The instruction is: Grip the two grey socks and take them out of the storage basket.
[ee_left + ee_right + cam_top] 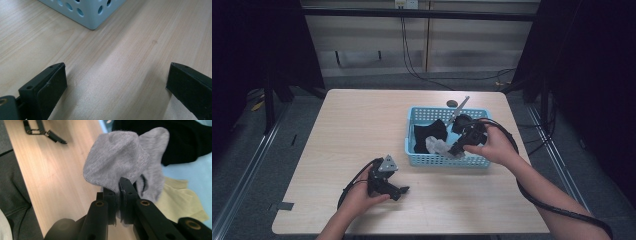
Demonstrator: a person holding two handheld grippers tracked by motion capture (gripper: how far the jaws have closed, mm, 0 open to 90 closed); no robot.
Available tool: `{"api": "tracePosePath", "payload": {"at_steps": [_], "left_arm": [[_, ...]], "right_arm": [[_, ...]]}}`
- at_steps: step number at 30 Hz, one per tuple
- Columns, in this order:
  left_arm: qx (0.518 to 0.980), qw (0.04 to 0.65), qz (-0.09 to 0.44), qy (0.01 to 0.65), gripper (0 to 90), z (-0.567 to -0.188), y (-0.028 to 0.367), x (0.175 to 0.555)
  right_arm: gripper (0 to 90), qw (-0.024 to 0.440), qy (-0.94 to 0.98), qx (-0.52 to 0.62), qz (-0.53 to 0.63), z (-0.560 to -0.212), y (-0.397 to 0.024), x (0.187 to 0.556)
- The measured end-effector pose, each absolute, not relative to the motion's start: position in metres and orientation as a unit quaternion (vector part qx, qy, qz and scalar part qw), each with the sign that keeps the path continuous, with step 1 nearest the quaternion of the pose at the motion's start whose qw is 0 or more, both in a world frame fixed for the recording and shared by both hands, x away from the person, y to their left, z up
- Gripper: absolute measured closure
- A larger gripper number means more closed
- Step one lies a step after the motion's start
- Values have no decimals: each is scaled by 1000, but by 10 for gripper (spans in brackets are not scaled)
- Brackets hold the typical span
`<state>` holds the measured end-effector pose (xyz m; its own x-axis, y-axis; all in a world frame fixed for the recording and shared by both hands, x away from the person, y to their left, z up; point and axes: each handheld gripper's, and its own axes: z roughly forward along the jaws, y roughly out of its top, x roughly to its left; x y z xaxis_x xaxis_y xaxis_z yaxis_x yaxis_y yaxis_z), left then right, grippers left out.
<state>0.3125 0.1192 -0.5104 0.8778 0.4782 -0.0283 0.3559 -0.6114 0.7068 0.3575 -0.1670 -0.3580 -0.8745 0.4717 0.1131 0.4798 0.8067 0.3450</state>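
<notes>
Pale wooden table point(362, 130): right gripper point(119, 187) pinches a grey knitted sock point(125, 160) above the light-blue perforated plastic basket point(422, 159), not yet set down; left gripper point(116, 82) rests spread, idle.

One basket point(447, 160); one grey sock point(125, 160); one black garment point(430, 135); one yellow cloth point(180, 205).
</notes>
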Motion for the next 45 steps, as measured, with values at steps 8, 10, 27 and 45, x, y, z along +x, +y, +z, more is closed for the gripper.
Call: {"api": "tracePosePath", "payload": {"at_steps": [8, 10, 27, 45], "left_arm": [[894, 374, 81, 234, 23, -510, 119, 312], [894, 374, 82, 233, 23, -510, 119, 313], [894, 374, 82, 233, 23, -510, 119, 312], [894, 374, 82, 233, 24, -510, 119, 312]], "right_arm": [[848, 12, -957, -223, -184, -363, -157, 337], [847, 12, -959, -216, -185, -366, -154, 332], [840, 22, -965, -198, -171, -409, -140, 313], [809, 16, -969, -185, -161, -431, -131, 308]]}}
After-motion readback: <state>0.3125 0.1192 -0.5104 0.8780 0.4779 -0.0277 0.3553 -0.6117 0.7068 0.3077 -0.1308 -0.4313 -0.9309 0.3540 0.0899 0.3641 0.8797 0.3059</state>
